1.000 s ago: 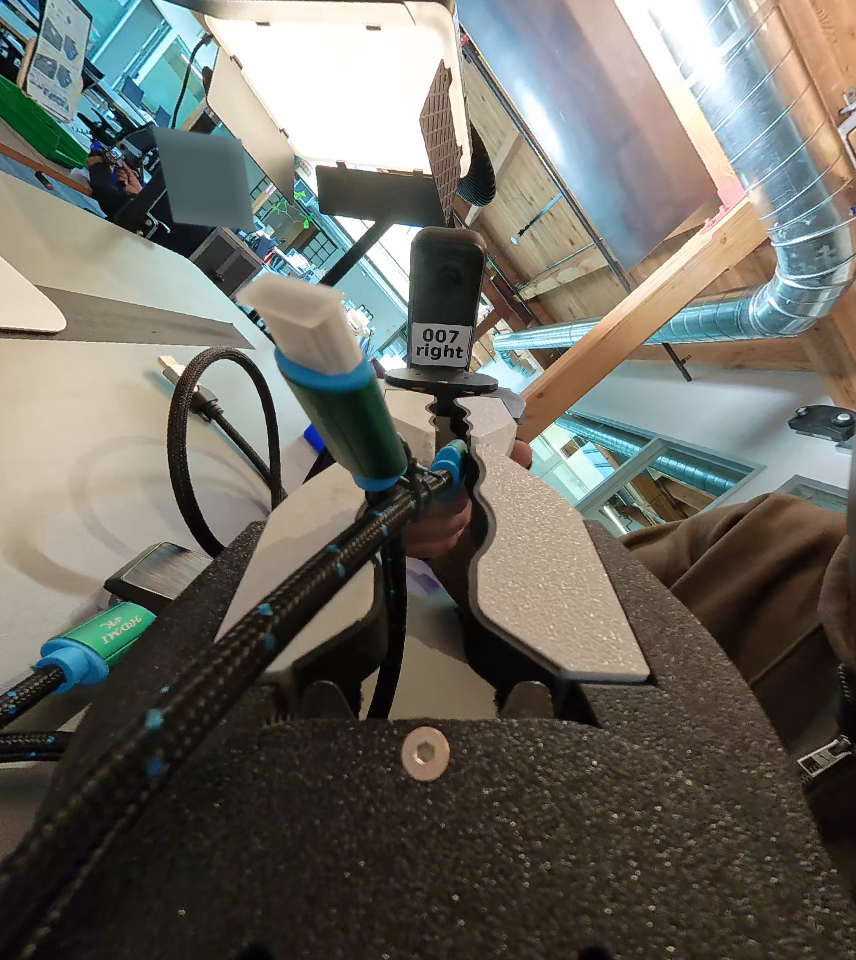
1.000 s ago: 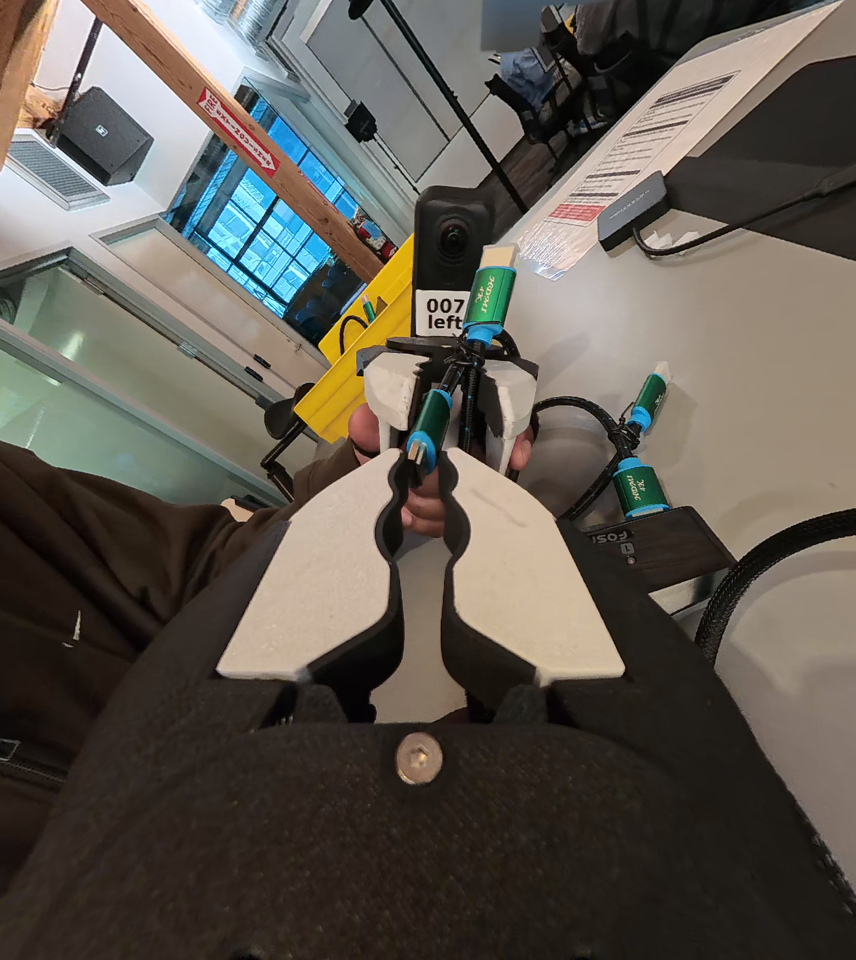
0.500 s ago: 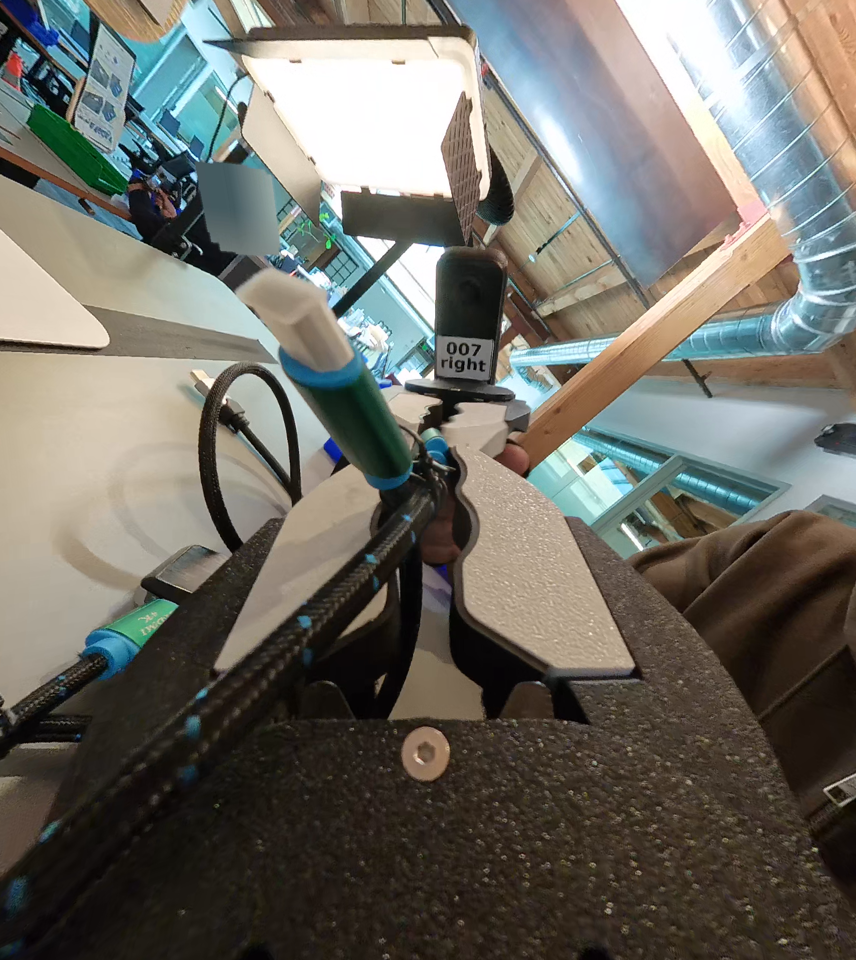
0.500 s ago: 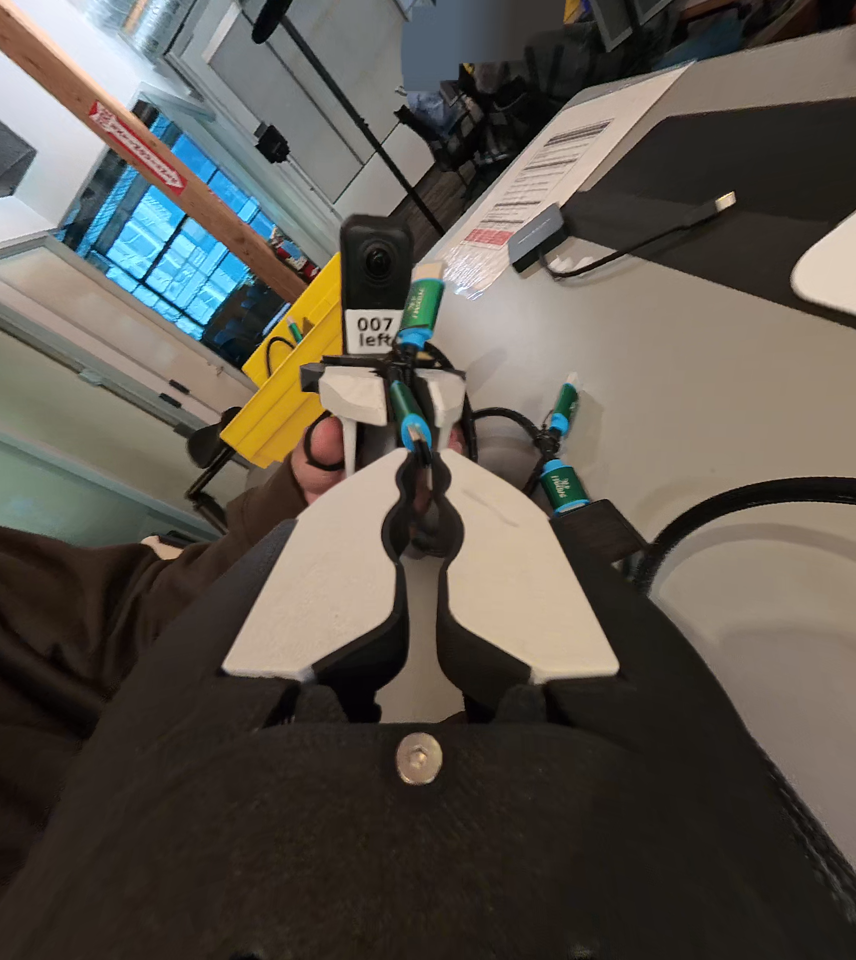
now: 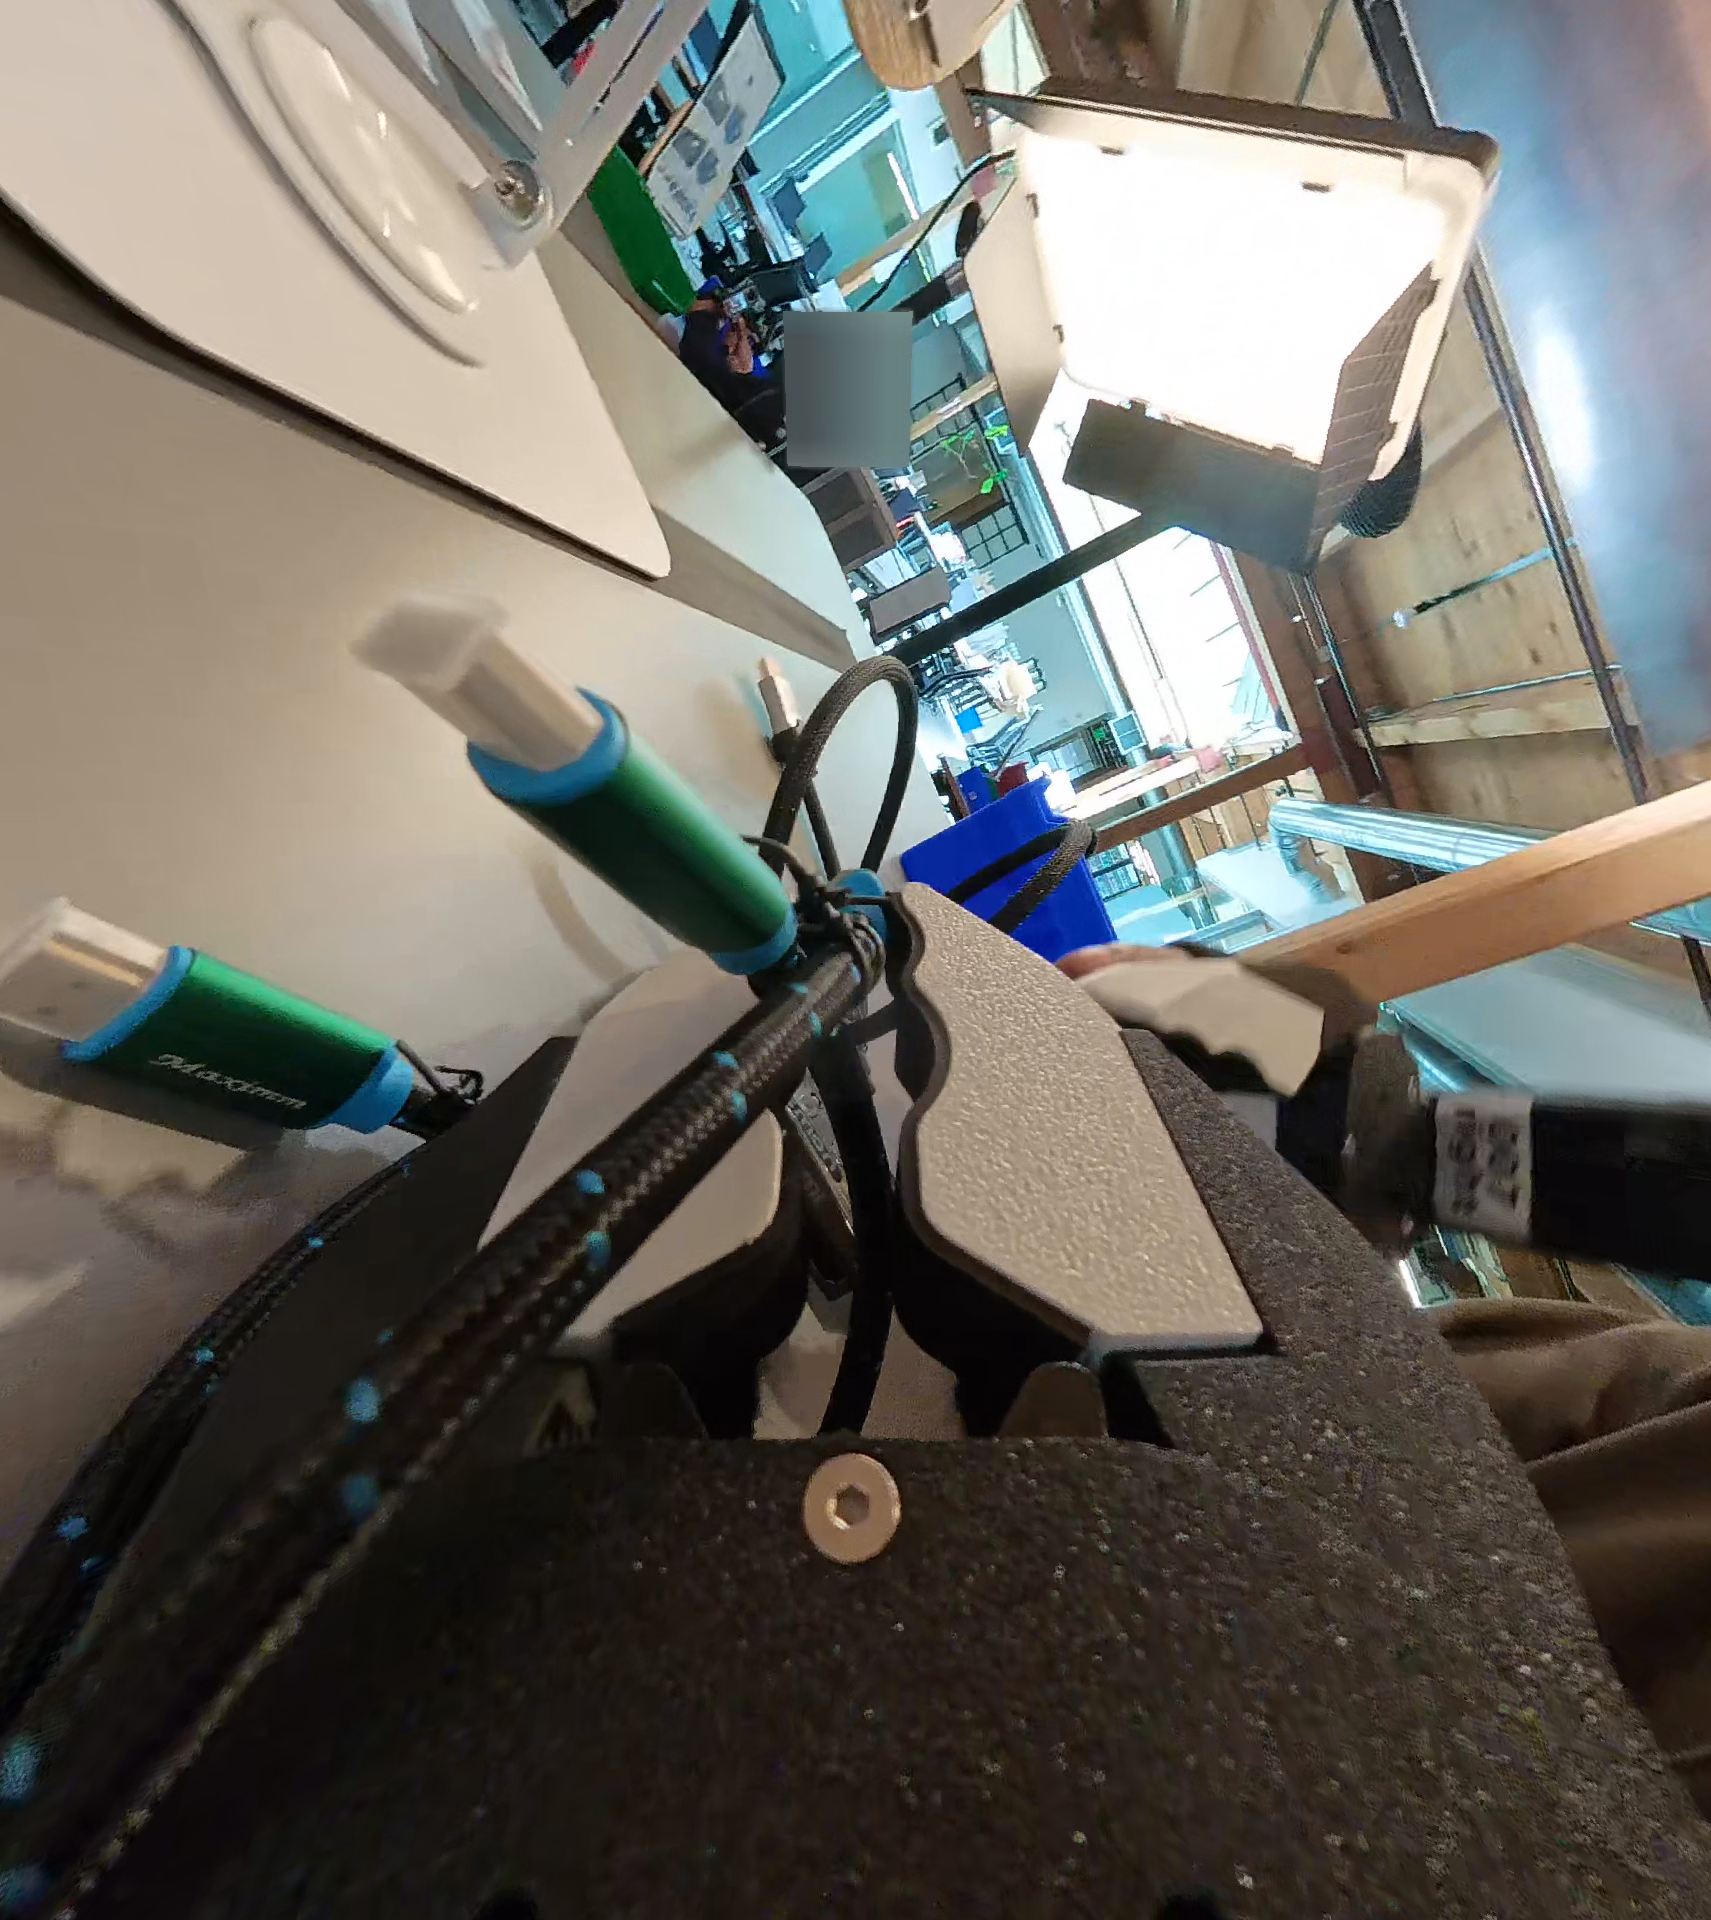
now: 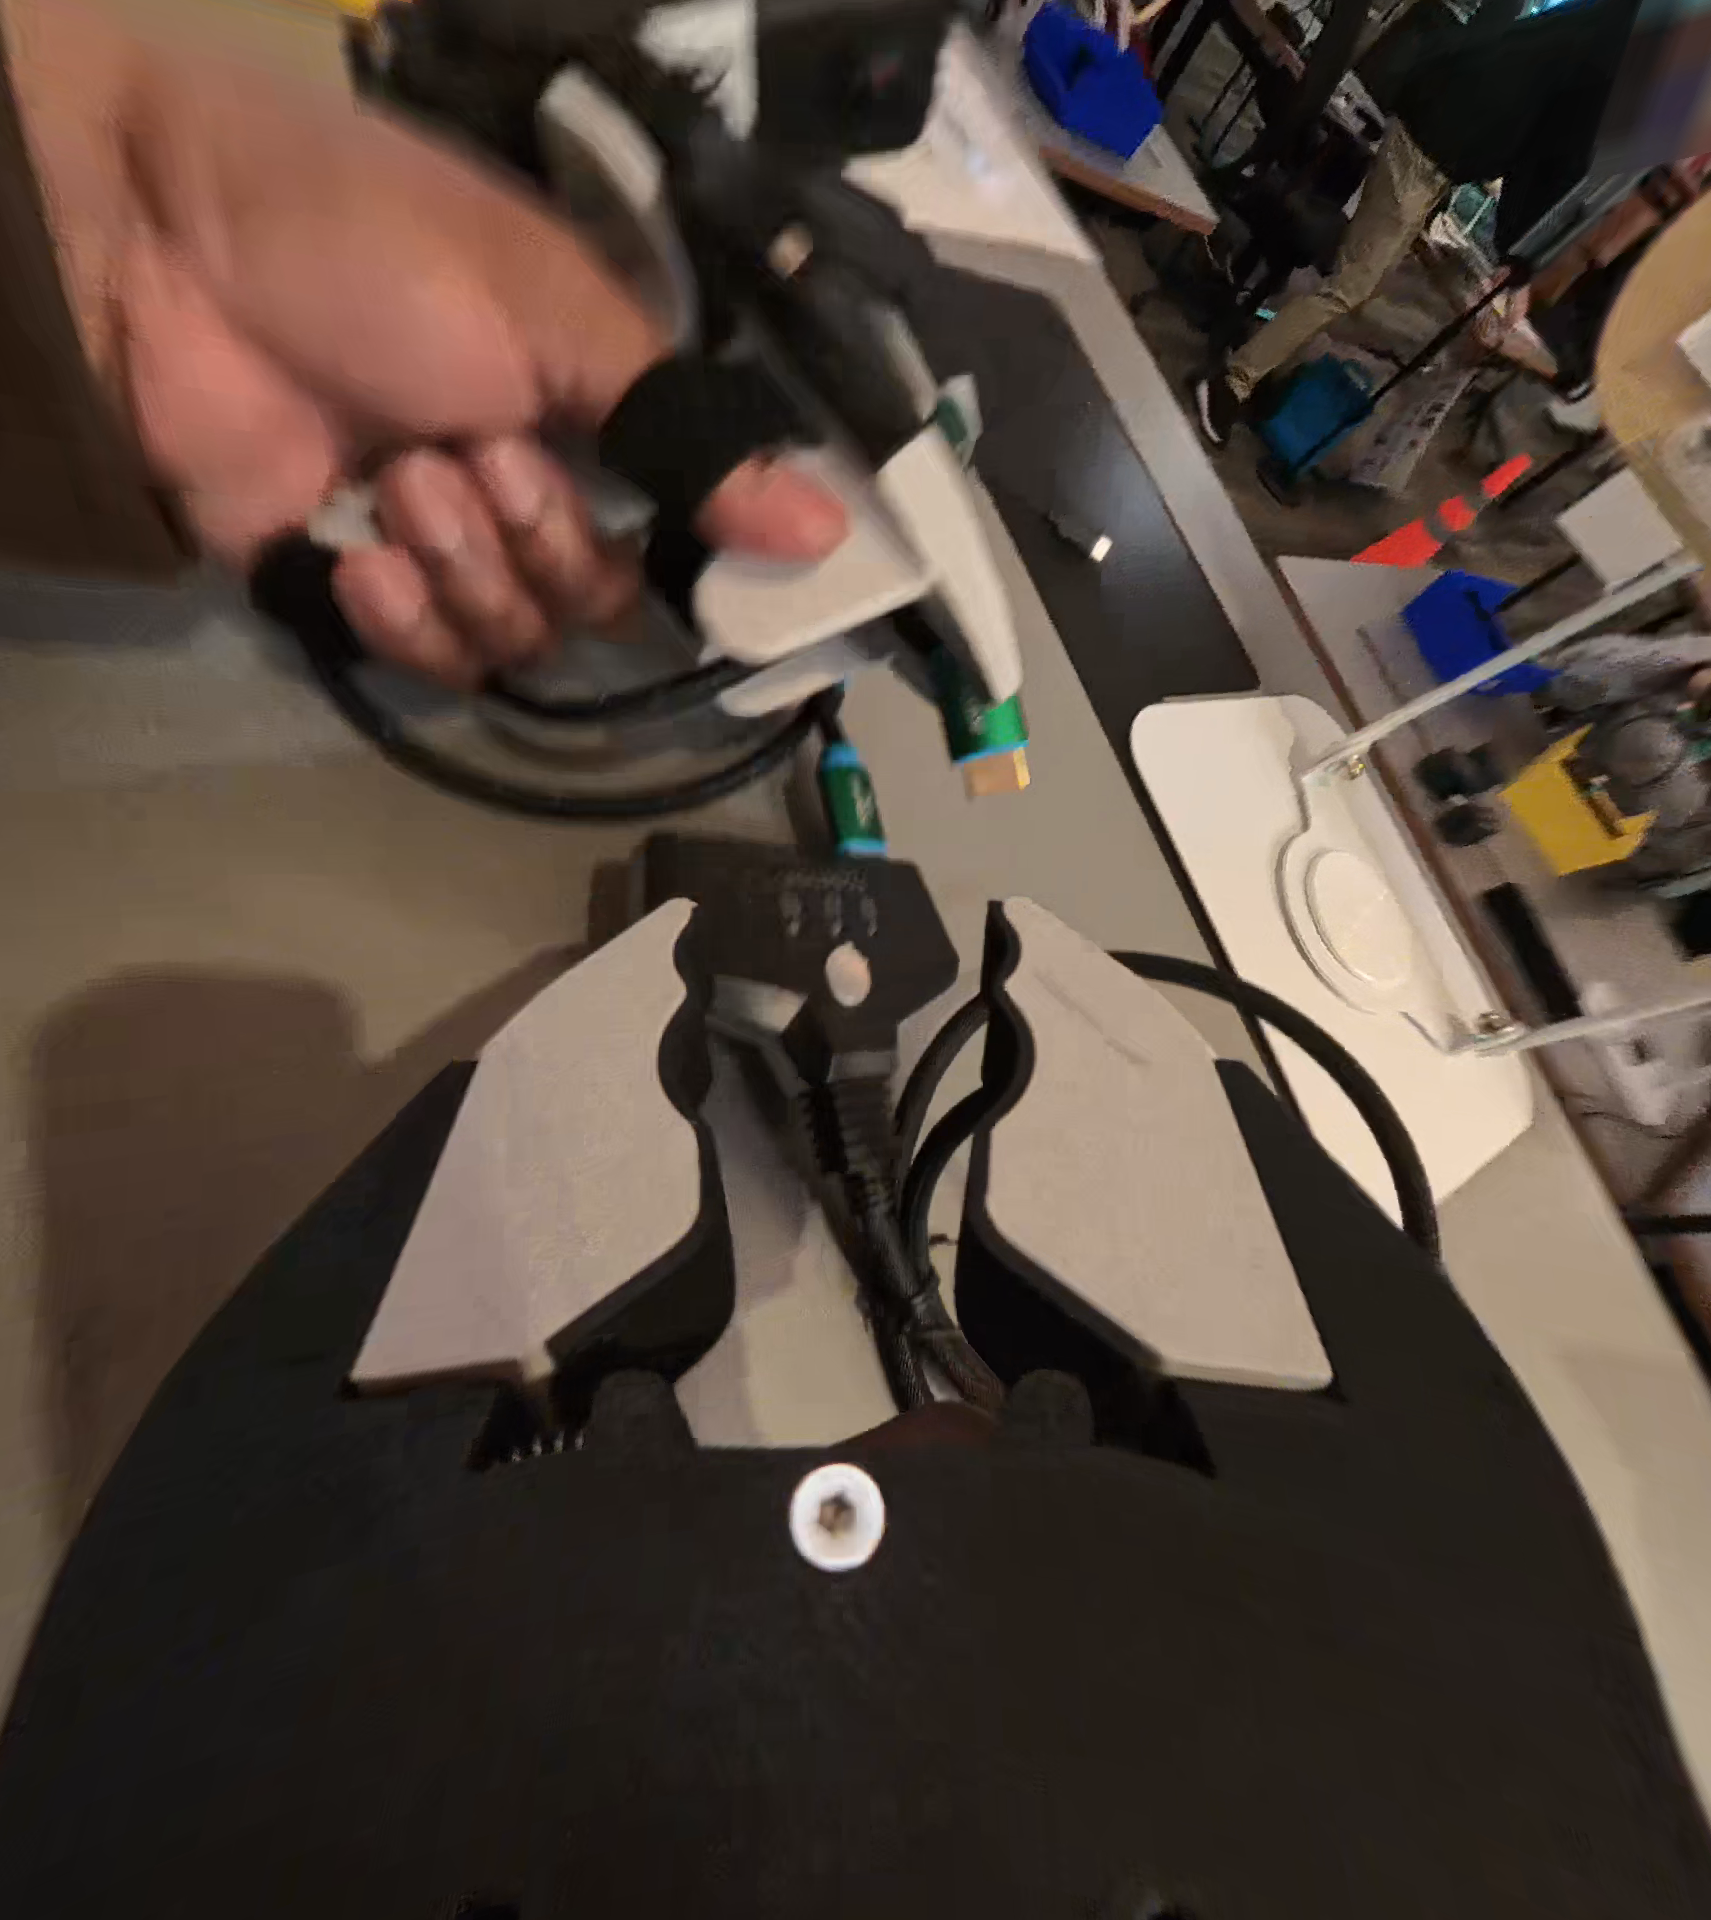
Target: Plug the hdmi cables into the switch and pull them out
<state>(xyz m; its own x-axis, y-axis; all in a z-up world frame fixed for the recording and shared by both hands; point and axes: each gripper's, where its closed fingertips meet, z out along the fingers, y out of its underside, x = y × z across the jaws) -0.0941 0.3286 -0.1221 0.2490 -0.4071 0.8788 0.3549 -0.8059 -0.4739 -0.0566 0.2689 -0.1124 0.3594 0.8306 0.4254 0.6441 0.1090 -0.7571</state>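
Green plug (image 5: 643, 821) with blue collars and a white cap sticks up and to the left from the tips of the left gripper (image 5: 856, 935), whose fingers (image 5: 1027, 1122) are nearly together, clamped on the braided black cable (image 5: 685, 1101) just behind that plug. A second green plug (image 5: 238, 1029) lies on the pale table (image 5: 155, 675) to the left, and a blue bin (image 5: 1012, 883) stands farther back. In the right wrist view the right gripper (image 6: 835, 925) hangs with its fingers (image 6: 560, 1132) well apart over a black box (image 6: 809, 925); the box and a black cord (image 6: 866, 1164) show between the fingers, which press on neither. One green plug (image 6: 856, 800) runs into that box. Beyond, a hand (image 6: 363, 374) grips the left gripper's handle, blurred, with the capped plug (image 6: 981, 717) pointing down. A white stand (image 6: 1277, 831) sits to the right.
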